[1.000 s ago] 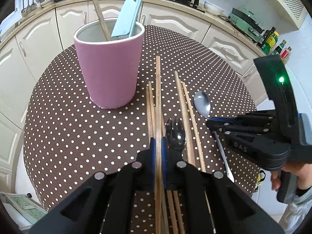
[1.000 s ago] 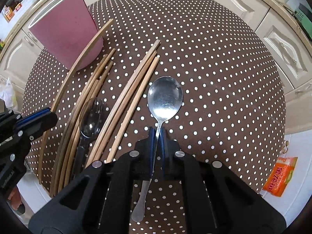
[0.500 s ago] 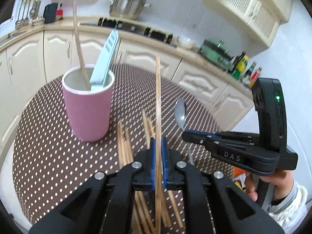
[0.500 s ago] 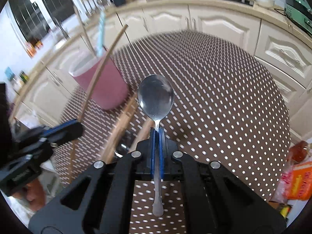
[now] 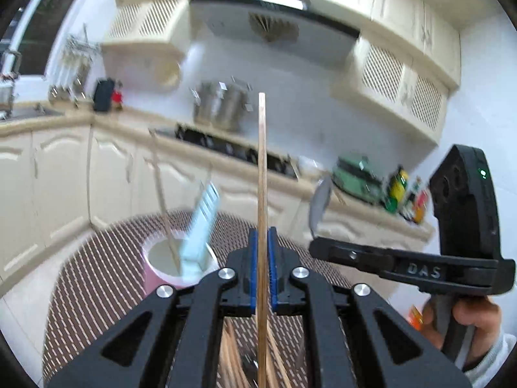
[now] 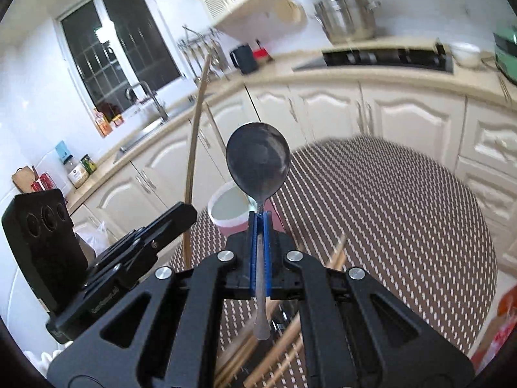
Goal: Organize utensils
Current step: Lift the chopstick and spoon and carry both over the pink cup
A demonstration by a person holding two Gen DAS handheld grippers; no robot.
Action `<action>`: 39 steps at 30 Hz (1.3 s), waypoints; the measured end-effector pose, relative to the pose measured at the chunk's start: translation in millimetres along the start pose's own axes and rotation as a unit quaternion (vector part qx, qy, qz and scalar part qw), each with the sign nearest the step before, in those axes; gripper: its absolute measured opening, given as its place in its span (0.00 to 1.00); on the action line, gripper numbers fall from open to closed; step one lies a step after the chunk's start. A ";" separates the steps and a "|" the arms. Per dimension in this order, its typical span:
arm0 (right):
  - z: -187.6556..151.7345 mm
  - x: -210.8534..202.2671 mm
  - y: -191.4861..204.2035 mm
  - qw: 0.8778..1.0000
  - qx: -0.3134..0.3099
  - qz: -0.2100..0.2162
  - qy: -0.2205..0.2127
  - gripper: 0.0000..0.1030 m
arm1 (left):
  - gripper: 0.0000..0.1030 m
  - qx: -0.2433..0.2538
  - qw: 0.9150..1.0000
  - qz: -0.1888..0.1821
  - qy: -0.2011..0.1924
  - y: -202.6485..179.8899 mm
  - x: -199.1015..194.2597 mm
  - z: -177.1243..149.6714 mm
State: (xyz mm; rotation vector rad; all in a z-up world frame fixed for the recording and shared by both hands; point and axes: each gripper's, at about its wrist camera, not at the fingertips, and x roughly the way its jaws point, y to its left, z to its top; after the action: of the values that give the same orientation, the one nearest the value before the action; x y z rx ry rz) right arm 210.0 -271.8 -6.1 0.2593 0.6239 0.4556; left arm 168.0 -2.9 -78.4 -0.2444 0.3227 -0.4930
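A: From the left wrist?
B: The left tongs (image 5: pixel 262 268) were clamped on one chopstick (image 5: pixel 262 174), upright. The pink cup (image 5: pixel 155 278) stood below, just left, already holding a blue utensil (image 5: pixel 202 223).
A: And the right wrist?
B: The right tongs (image 6: pixel 260 252) pinched the spoon (image 6: pixel 258 158), bowl up, the cup beyond. More chopsticks (image 6: pixel 290 333) lay underneath on the table (image 6: pixel 404 213), so plenty was left.

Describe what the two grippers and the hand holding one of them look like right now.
Both are matte black plastic with blue pads and silver bolts. The right gripper shows raised "DAS" lettering and a green light on its housing. The hand wears a light grey cuff. The left gripper has three round holes on its housing.
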 end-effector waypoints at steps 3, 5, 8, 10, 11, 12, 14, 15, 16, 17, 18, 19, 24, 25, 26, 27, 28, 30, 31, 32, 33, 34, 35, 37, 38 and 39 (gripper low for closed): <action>20.2 9.8 9.1 1.000 -0.007 0.010 -0.023 0.04 | 0.06 -0.005 0.999 0.016 -0.045 8.6 0.8 15.8; 29.0 14.1 16.5 0.999 -0.015 0.009 -0.034 0.04 | 0.06 -0.013 0.997 0.024 -0.069 16.1 2.7 24.9; 42.4 28.1 21.8 0.998 -0.014 0.022 -0.051 0.04 | 0.06 -0.021 0.995 0.038 -0.091 25.5 13.5 40.1; 48.9 35.6 26.6 0.998 -0.017 0.024 -0.056 0.04 | 0.06 -0.028 0.993 0.049 -0.108 32.6 17.0 46.1; 51.6 40.0 27.7 0.998 -0.016 0.027 -0.058 0.04 | 0.06 -0.030 0.992 0.052 -0.113 35.3 21.7 49.8; 52.8 43.0 27.9 0.998 -0.017 0.028 -0.060 0.04 | 0.06 -0.032 0.990 0.057 -0.122 38.6 23.9 52.8; 58.1 52.4 29.9 0.997 -0.018 0.031 -0.062 0.04 | 0.06 -0.033 0.988 0.068 -0.138 42.6 31.1 57.6; 60.0 55.5 29.1 0.997 -0.017 0.032 -0.063 0.04 | 0.06 -0.034 0.987 0.071 -0.141 46.1 34.1 59.7; 61.5 59.5 29.3 0.997 -0.017 0.033 -0.063 0.04 | 0.06 -0.035 0.986 0.075 -0.143 48.8 39.0 61.1; 61.6 63.1 29.4 0.997 -0.017 0.034 -0.062 0.04 | 0.06 -0.036 0.986 0.079 -0.145 51.5 43.0 59.7; 61.8 65.5 29.2 0.997 -0.016 0.034 -0.062 0.04 | 0.06 -0.036 0.985 0.083 -0.147 54.2 47.1 59.3; 61.9 69.4 28.8 0.997 -0.016 0.034 -0.061 0.04 | 0.06 -0.035 0.985 0.088 -0.146 56.4 52.5 58.5; 59.5 80.7 25.0 0.998 -0.014 0.030 -0.056 0.04 | 0.06 -0.021 0.983 0.105 -0.148 59.3 67.9 48.4; 58.1 82.7 23.5 0.998 -0.012 0.029 -0.056 0.04 | 0.06 -0.017 0.983 0.108 -0.147 59.7 69.1 43.8; 56.7 83.2 21.6 0.998 -0.012 0.028 -0.056 0.04 | 0.06 -0.013 0.983 0.111 -0.143 60.9 71.7 39.7; 55.4 84.7 20.6 0.998 -0.010 0.028 -0.055 0.04 | 0.06 -0.014 0.984 0.111 -0.139 62.9 73.6 35.6; 54.0 86.0 19.1 0.998 -0.007 0.027 -0.055 0.04 | 0.06 -0.014 0.984 0.112 -0.136 64.3 74.3 32.4; 51.5 87.3 17.9 0.998 -0.007 0.024 -0.055 0.04 | 0.06 -0.013 0.985 0.115 -0.126 66.1 76.8 25.0; 50.0 88.2 17.7 0.998 -0.006 0.022 -0.056 0.04 | 0.06 -0.012 0.986 0.117 -0.122 66.8 77.7 22.8; 48.9 88.4 17.0 0.998 -0.005 0.021 -0.058 0.04 | 0.06 -0.010 0.986 0.119 -0.114 67.2 78.4 19.8; 47.3 88.2 17.2 0.998 -0.006 0.019 -0.060 0.04 | 0.06 -0.010 0.987 0.121 -0.107 67.5 78.6 17.3; 45.2 88.5 18.2 0.998 -0.008 0.015 -0.060 0.04 | 0.06 -0.009 0.987 0.122 -0.101 67.7 78.6 15.1; 43.5 88.8 18.4 0.998 -0.008 0.013 -0.058 0.04 | 0.06 -0.006 0.988 0.121 -0.091 66.7 78.9 12.9; 38.8 89.7 19.2 0.998 -0.007 0.010 -0.054 0.04 | 0.06 0.000 0.989 0.121 -0.083 64.5 75.8 7.8; 37.6 89.8 19.8 0.999 -0.008 0.008 -0.053 0.04 | 0.06 0.002 0.989 0.121 -0.080 64.6 73.9 6.4; 35.2 89.4 20.6 0.999 -0.009 0.005 -0.052 0.04 | 0.06 0.003 0.990 0.120 -0.076 64.0 71.3 3.8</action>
State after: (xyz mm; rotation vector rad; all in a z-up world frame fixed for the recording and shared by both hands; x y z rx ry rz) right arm 288.9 -214.1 -15.8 0.2682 0.5176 0.4543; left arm 255.7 16.8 -111.8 -0.2325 0.1981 -0.2360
